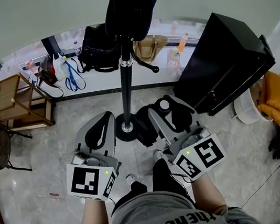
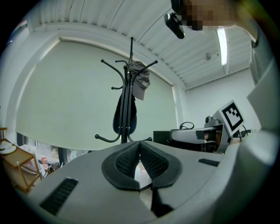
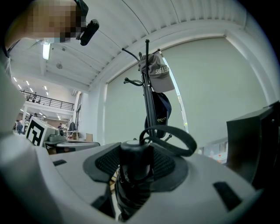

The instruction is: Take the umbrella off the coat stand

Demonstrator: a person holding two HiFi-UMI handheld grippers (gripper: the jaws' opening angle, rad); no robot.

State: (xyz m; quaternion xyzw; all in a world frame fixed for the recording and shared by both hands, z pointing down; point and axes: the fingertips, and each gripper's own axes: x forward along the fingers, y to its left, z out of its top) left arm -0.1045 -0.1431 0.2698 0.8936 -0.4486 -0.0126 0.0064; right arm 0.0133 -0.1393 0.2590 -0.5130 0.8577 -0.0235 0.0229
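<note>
- The right gripper [image 3: 135,153] is clamping the umbrella [image 3: 133,175] just under its round handle top, with both pads pressing the black shaft from either side. The jaws are standing wide because the handle is thick.
- The umbrella's long axis is running upright, parallel with the pole of the coat stand [image 1: 125,79]. The folded body is hanging below the jaws and the strap loop [image 3: 183,142] is curling free above them.
- In the right gripper view the stand is showing straight ahead, beyond the handle and apart from it. In the head view the pole is rising between the 2 grippers, just left of the right one.
- The loop is looking clear of the lower hooks, though depth is hard to judge there.
- The left gripper [image 2: 140,146] is idling level beside the pole with its pads meeting at the tips and nothing between them.
- The right hand is the one carrying the job. Judging from this, the umbrella is already off its hook, and the coming move is calling for a pull back towards the person while keeping the shaft upright and away from the pole.
</note>
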